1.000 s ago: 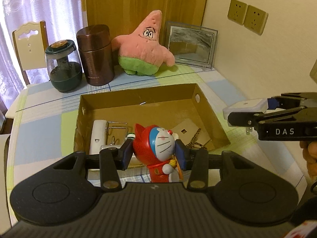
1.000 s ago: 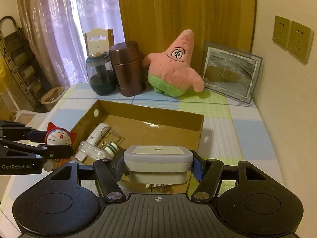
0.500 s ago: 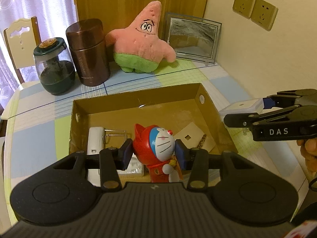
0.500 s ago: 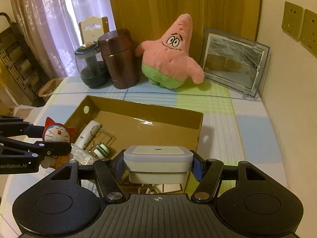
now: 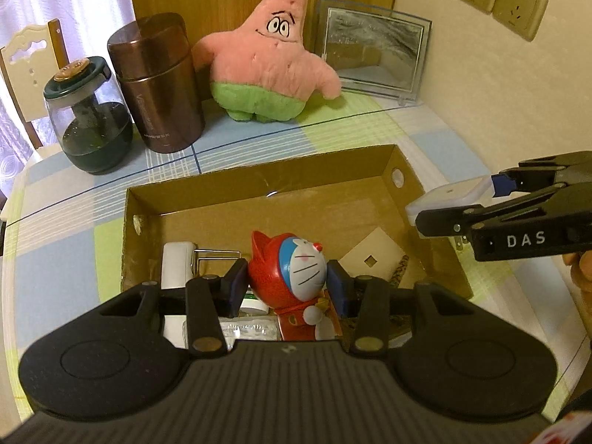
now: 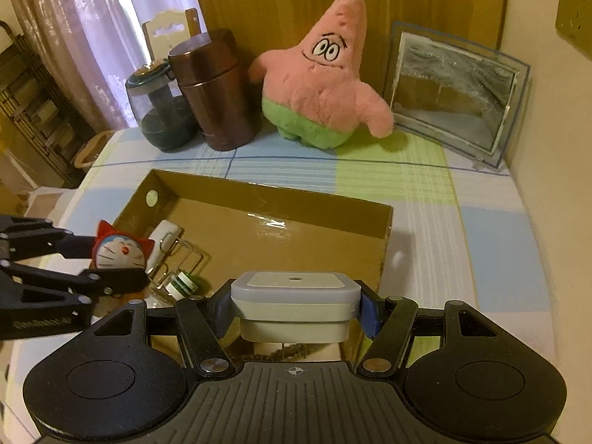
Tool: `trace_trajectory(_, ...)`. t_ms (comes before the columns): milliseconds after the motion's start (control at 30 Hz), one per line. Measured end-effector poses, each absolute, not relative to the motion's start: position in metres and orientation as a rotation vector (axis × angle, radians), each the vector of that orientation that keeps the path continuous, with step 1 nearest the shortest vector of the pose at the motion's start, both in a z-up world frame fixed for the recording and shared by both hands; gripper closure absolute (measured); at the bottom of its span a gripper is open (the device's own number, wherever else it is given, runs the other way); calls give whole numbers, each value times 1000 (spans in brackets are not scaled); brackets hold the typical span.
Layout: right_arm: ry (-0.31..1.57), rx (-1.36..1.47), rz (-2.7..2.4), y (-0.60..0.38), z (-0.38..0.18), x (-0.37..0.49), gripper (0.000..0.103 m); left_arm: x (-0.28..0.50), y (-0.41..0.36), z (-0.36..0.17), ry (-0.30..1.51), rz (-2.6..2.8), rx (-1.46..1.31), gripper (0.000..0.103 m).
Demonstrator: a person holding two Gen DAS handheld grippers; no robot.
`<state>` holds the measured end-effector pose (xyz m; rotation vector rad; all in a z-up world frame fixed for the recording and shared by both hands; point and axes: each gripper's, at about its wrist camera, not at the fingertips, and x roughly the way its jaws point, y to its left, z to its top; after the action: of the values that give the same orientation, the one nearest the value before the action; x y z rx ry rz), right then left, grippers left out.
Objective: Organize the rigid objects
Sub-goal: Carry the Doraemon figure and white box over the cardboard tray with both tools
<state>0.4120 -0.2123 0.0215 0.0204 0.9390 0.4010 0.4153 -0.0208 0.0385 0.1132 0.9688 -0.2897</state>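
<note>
Holding a toy [image 5: 296, 270] between its blue pads, the left gripper [image 5: 286, 283] hangs over the near left part of the box [image 5: 259, 174]. The jaws stand narrow and press on both sides of the toy, a red figure with a blue and white cat face. The toy is above the things in the box, and I cannot tell if it touches any of them.

The right gripper [image 6: 296, 301] holds a plug [image 6: 295, 305], a white square block with metal pins below. Its jaws are about half open and clamp the plug on both sides. The plug is over the near right corner of the box, at its right wall.

Inside the box, on the left, lie a white device [image 5: 177, 264] with a wire frame [image 5: 216, 255], a small bottle [image 6: 184, 284] with green bands, and a clear packet [image 5: 251, 329]. On the right of the box floor lies a pale card [image 5: 372, 257] with a square hole.

The box stands on a table [image 6: 492, 244] with a checked cloth. Behind the box, from left to right, stand a glass jar [image 5: 88, 118], a brown can [image 5: 157, 85], a pink plush [image 5: 272, 55] and a frame [image 5: 373, 57]. Part of a hand [image 5: 582, 270] shows at the right gripper.
</note>
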Motion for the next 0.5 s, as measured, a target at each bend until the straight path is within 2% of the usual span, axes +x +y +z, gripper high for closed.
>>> trace_trajectory(500, 987, 17, 392, -212, 1, 444, 41, 445, -32, 15, 1004, -287, 143, 63)
